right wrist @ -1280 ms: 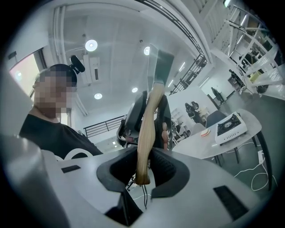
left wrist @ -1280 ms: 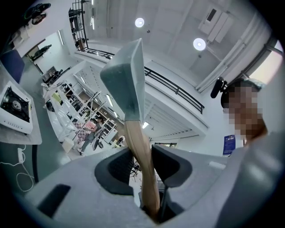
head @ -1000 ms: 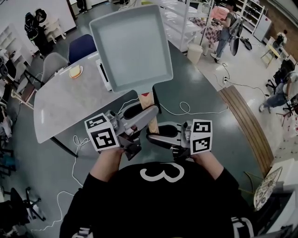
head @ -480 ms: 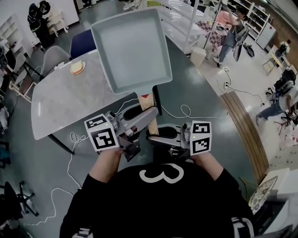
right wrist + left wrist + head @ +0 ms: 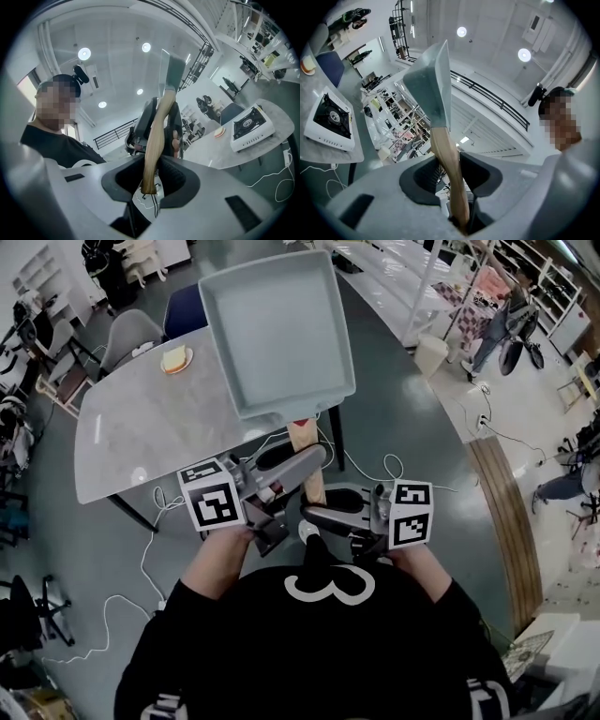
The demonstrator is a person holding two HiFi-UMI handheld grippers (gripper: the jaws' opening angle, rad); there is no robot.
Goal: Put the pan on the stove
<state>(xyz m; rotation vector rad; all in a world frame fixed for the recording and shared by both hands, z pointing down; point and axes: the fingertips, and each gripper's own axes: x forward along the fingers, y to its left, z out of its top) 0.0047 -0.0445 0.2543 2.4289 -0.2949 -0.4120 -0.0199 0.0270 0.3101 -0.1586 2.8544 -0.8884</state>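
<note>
Now, step: the carry, as I judge it; the pan [image 5: 277, 329] is up in the air and not yet set down.
Pan: square and grey, held out far ahead of the person, its tray over the right end of the grey table [image 5: 131, 442] in the head view.
Left gripper [image 5: 309, 463]: jaws pinching the wooden handle [image 5: 303, 442] partway along.
Right gripper [image 5: 319, 515]: jaws clamped on the near end of the same handle.
Stove [image 5: 328, 123]: white single burner on the table, below the pan and apart from it; the pan hides it from the head view.
Next move: probably bring both grippers down together, keeping the tray level, until the pan's base is centred on the burner.
</note>
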